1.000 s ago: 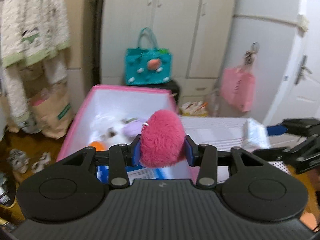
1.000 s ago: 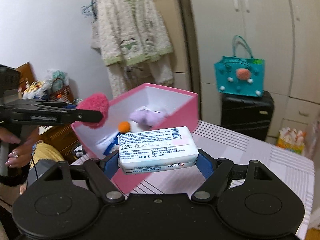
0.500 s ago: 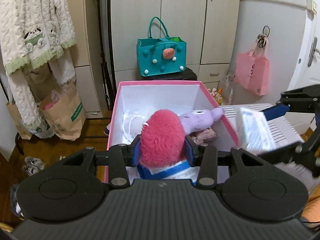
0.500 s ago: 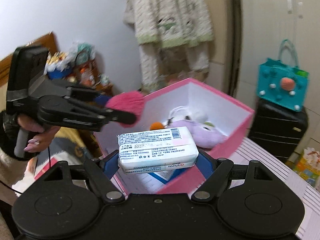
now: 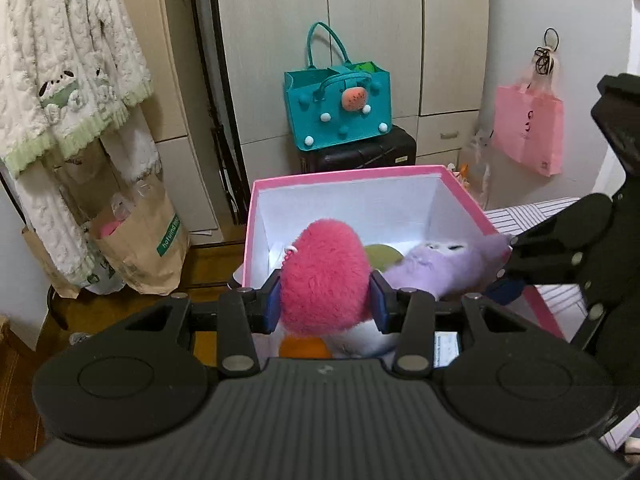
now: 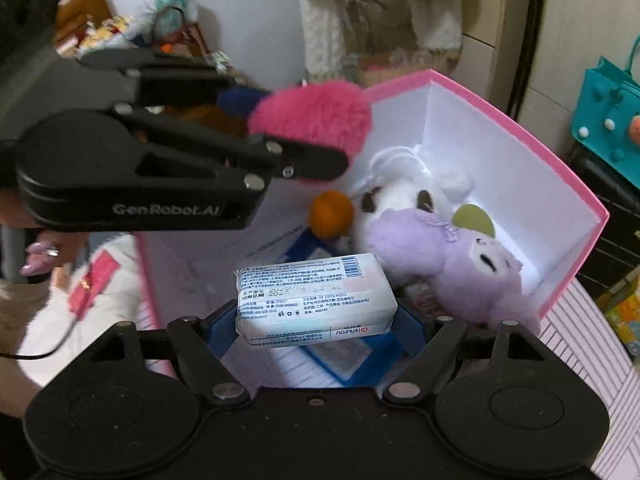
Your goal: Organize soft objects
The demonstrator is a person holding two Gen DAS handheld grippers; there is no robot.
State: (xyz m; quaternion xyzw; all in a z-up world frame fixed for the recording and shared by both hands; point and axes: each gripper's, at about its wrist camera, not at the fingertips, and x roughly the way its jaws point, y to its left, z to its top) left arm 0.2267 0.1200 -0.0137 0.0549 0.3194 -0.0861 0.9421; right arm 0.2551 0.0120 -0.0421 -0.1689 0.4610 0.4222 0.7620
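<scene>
My left gripper is shut on a fluffy pink pompom, held over the near left part of the pink box. From the right wrist view, the same pompom hangs above the box's left rim. My right gripper is shut on a white pack of tissues, just over the box's near edge. Inside the box lie a purple plush, a white plush, an orange ball and a blue-edged card.
The box sits on a striped table. Behind it stand a black suitcase with a teal felt bag, wardrobe doors, a pink tote, hanging fleece clothes and paper bags. A person's hand grips the left tool.
Both grippers have come in over the pink box and tipped downward. The pompom and the tissue pack stay gripped. The box interior now fills both views.
</scene>
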